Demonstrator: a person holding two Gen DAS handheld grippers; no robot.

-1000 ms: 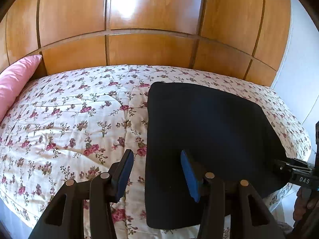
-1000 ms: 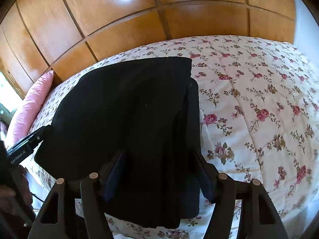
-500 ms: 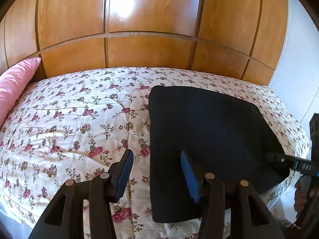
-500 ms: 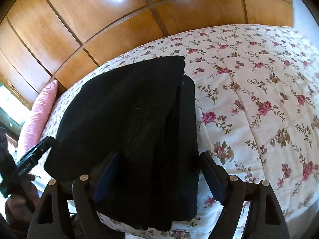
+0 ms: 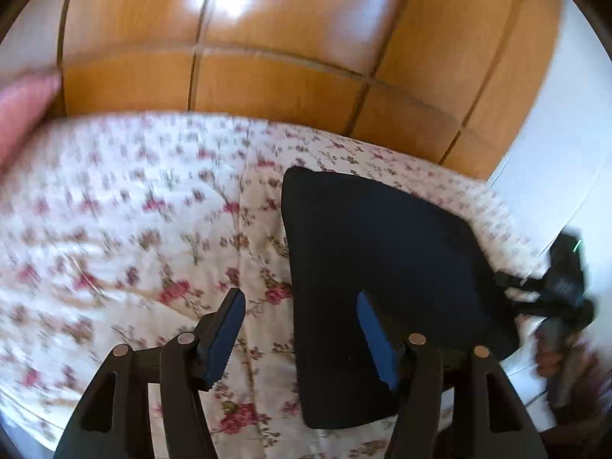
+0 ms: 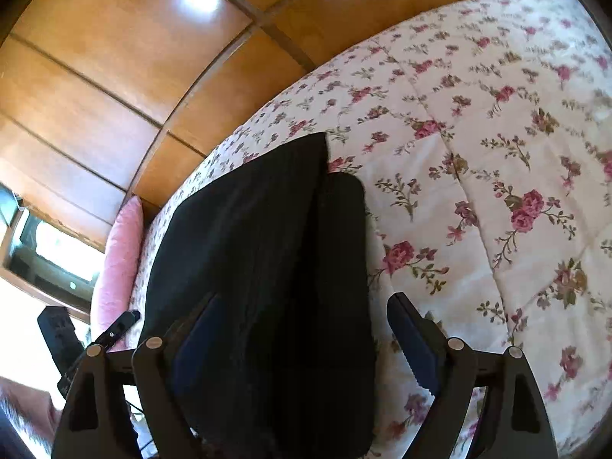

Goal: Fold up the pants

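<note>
Left gripper [image 5: 300, 329] jaws opening, nothing pinched; near-left edge of pants [image 5: 382, 279] lay between them. Right gripper [image 6: 302, 340] also opening, straddling the pants [image 6: 267, 267] without pressing. Pants folded into a dark packet on the near part of the floral bedspread [image 6: 478, 153]. Fold looked finished; release step. Next: withdraw clear without snagging cloth.
</note>
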